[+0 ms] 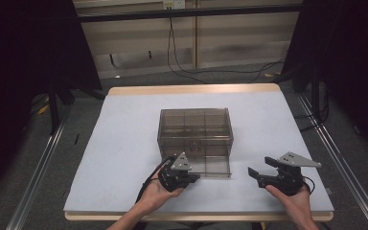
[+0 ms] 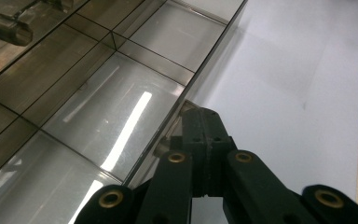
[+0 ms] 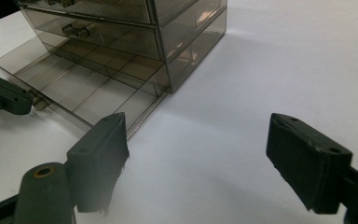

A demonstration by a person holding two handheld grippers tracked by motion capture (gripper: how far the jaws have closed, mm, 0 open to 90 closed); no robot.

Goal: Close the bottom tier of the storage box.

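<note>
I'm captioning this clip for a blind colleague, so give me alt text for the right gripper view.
A smoky transparent drawer cabinet stands on a white table with its bottom drawer pulled out, showing empty divided compartments. The left gripper holds the drawer's front edge. In the foreground the right gripper has its black jaws wide apart over bare table.

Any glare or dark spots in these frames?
Left gripper view: bright streaks of glare on the open drawer floor. High view: surroundings nearly black, table evenly lit. Right gripper view: the cabinet casts a soft shadow; near jaws slightly blurred.
</note>
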